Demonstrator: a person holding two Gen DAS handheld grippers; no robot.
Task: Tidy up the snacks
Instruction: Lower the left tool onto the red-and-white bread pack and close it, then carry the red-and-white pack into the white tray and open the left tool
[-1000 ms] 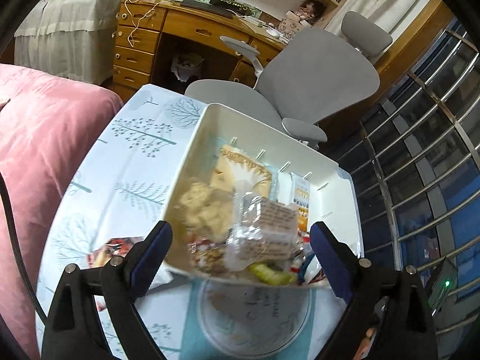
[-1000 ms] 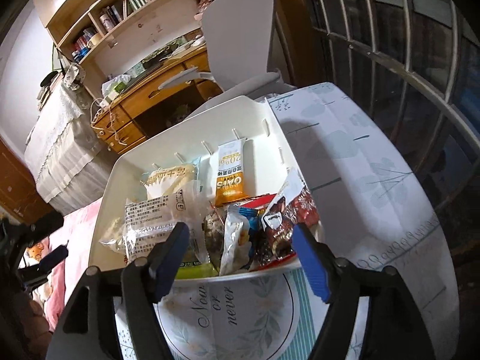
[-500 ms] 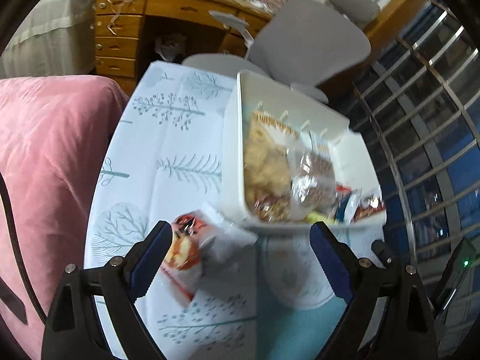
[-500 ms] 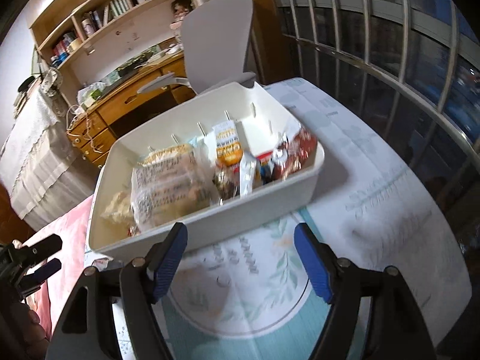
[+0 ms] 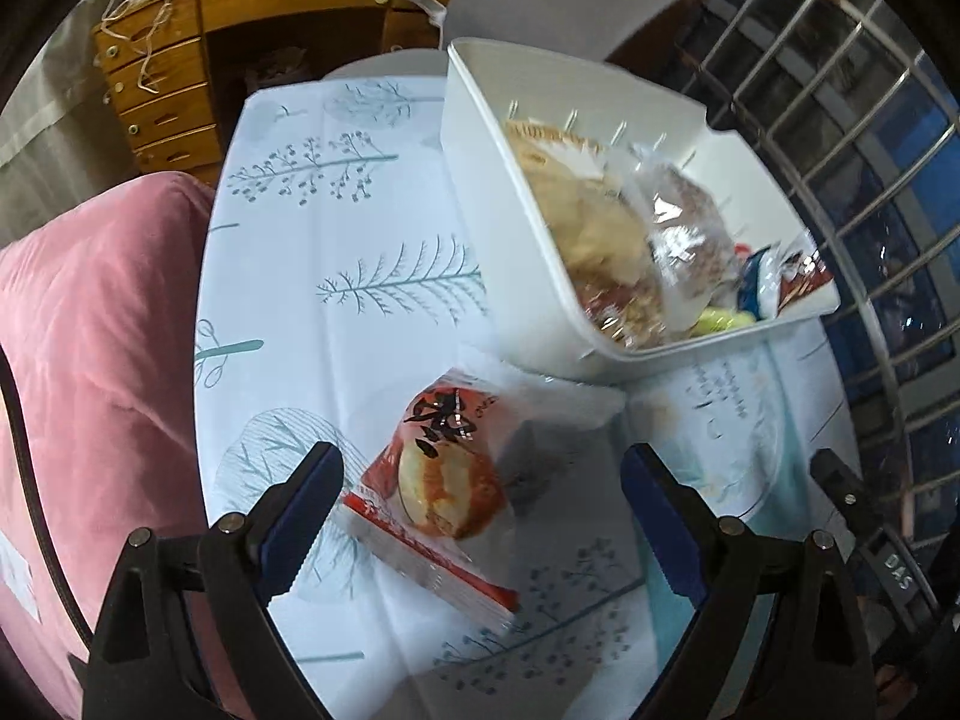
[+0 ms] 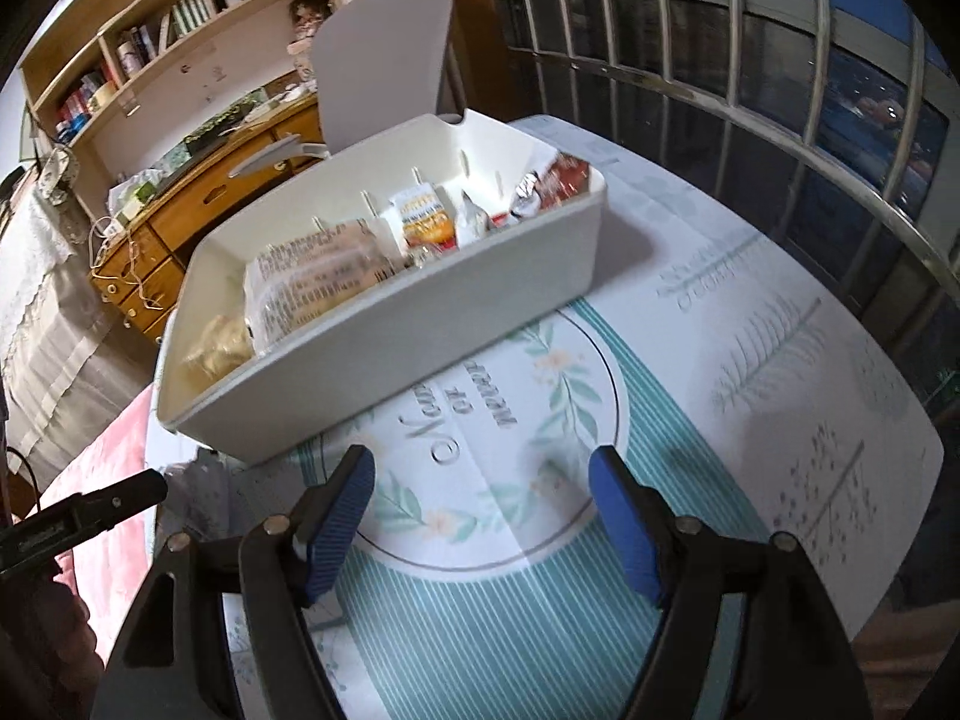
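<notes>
A: Hovering over one red-and-white bun packet [image 5: 447, 492] lying on the worktop [image 5: 336, 240] just near of the white bin [image 5: 510, 276], the left gripper [image 5: 483, 507] has its jaws spread, straddling it without touching.

B: Best to lower squarely and pinch the bun's middle, not the crinkly edge.

A: The right gripper [image 6: 483, 507] is released too, nothing between its jaws. One loose packet; one bin, already holding several snacks.

A white bin [image 5: 528, 276] sits on a pale tablecloth [image 5: 336, 228] printed with teal trees.
</notes>
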